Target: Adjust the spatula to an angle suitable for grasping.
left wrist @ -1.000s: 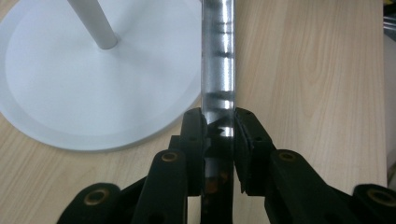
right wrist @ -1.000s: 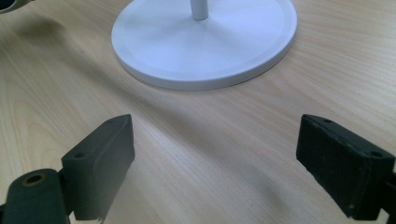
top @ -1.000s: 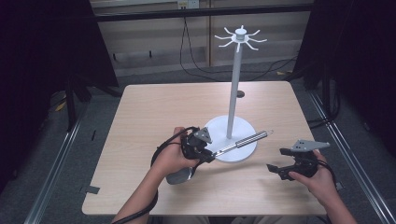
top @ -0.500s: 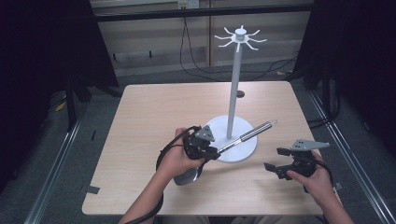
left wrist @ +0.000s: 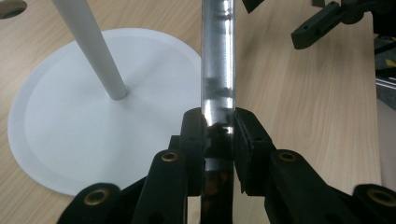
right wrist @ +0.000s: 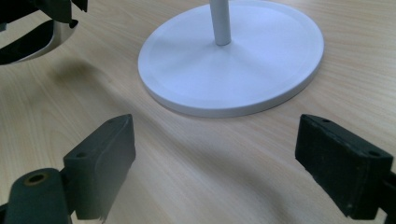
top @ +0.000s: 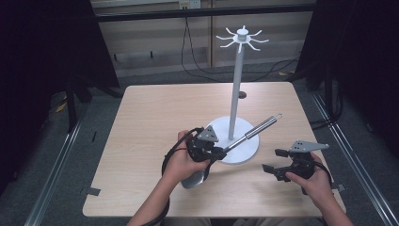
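Clamping a steel ladle (top: pixel 235 143) by its handle, the left claw (top: pixel 220 151) lifts it near the surface's front edge, beside the hook stand (top: pixel 239 94); hanging looks still undone. Right claw (top: pixel 274 162) waits wide.

grippers: 2 | white stand (top: pixel 234 141): 1 | metal ladle (top: pixel 244 136): 1 | table (top: pixel 155 113): 1
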Action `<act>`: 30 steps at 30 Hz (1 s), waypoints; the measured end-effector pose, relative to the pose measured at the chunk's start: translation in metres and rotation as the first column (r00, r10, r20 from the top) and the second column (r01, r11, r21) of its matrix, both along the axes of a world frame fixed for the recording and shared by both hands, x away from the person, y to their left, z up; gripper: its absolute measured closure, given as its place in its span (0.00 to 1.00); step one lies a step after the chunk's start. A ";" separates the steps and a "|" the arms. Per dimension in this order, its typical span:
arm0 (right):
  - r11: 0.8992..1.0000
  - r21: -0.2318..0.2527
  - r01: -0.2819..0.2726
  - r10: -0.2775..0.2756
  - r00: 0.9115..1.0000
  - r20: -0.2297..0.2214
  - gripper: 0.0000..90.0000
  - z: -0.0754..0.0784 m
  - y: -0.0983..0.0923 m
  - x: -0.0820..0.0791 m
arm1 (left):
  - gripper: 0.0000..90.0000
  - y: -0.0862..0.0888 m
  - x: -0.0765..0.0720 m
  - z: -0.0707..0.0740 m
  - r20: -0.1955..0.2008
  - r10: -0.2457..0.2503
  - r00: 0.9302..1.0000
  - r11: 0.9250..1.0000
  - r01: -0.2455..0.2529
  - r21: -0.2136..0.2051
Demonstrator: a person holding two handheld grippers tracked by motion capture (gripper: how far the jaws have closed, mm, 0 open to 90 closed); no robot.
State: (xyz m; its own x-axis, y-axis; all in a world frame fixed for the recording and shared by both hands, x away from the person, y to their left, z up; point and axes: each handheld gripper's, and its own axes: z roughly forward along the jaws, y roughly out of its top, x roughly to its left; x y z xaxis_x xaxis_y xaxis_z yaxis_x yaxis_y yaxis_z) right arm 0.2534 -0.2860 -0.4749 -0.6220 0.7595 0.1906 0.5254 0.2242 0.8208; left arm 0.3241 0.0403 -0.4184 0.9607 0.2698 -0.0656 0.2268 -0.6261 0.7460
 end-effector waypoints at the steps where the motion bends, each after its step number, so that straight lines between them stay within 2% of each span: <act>1: 1.000 0.005 -0.003 0.003 1.000 0.002 0.14 0.000 0.001 0.000 | 0.84 0.000 0.000 0.000 0.001 0.003 1.000 1.000 -0.003 -0.003; 8: 0.999 0.035 0.001 -0.001 1.000 0.005 0.14 0.002 0.010 0.002 | 0.84 -0.004 -0.002 -0.001 0.011 0.012 1.000 1.000 -0.012 -0.023; 12: 0.999 0.040 -0.008 0.008 1.000 0.012 0.15 0.006 0.016 0.003 | 0.84 -0.006 -0.002 0.000 0.019 0.012 1.000 1.000 -0.012 -0.016; 14: 0.998 0.066 -0.013 0.012 1.000 0.017 0.15 0.009 0.022 0.004 | 0.84 -0.007 -0.001 0.000 0.014 0.020 1.000 0.999 -0.020 -0.033; 21: 0.994 0.103 -0.021 0.020 1.000 0.016 0.18 0.014 0.034 0.008 | 0.84 -0.007 -0.002 0.002 0.015 0.034 0.999 0.998 -0.033 -0.050; 22: 0.993 0.115 -0.036 0.034 0.999 0.016 0.20 0.016 0.036 0.009 | 0.84 -0.007 -0.001 0.003 0.020 0.039 0.999 0.998 -0.038 -0.052; 28: 0.980 0.197 -0.024 0.022 1.000 0.009 0.25 0.025 0.041 0.012 | 0.84 -0.009 -0.002 0.003 0.015 0.041 0.999 0.997 -0.040 -0.066; 30: 0.979 0.204 -0.021 0.019 1.000 0.011 0.26 0.028 0.043 0.013 | 0.84 -0.010 -0.002 0.003 0.016 0.043 0.999 0.997 -0.042 -0.072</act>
